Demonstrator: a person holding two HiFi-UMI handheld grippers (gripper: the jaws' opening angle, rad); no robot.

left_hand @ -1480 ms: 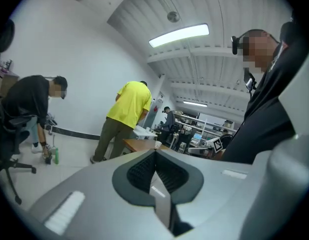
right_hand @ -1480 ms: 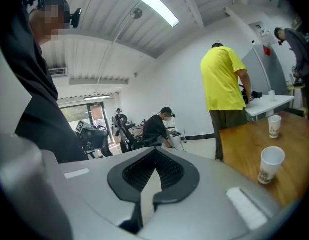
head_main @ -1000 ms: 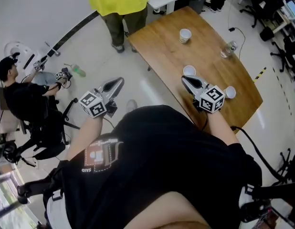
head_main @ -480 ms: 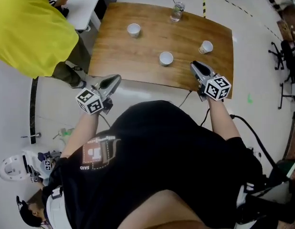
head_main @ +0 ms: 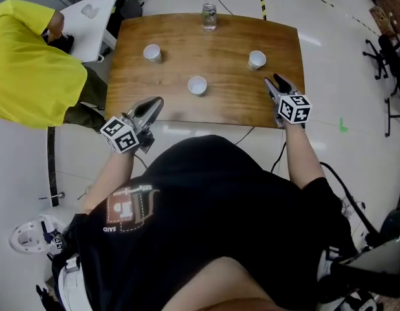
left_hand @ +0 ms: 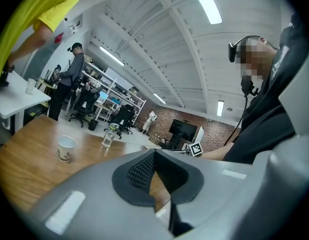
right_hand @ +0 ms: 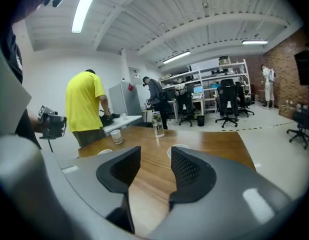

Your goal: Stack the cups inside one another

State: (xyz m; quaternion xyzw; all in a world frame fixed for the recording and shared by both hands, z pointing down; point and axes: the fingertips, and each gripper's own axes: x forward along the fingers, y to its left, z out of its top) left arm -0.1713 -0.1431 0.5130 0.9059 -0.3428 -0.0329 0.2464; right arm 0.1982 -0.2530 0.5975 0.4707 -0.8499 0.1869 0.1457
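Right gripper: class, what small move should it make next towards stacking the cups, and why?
Probably ease the right gripper forward to the white paper cup just beyond its tips on the brown wooden table. Its jaws have just been opening and stand apart with nothing between them, and that cup, upright and unstacked, looks nearest.

paper cups (head_main: 152, 53) (head_main: 197, 85) (head_main: 256, 59): 3 | water bottle (head_main: 209, 16): 1 | wooden table (head_main: 239, 105): 1 | person in yellow (head_main: 32, 63): 1

We've got three cups, all upright, mouths open, standing well apart on the brown wooden counter (head_main: 239, 102): the left white paper cup (head_main: 152, 53), the middle white paper cup (head_main: 197, 85) nearest us, and the right white paper cup (head_main: 257, 59). Each stands alone.
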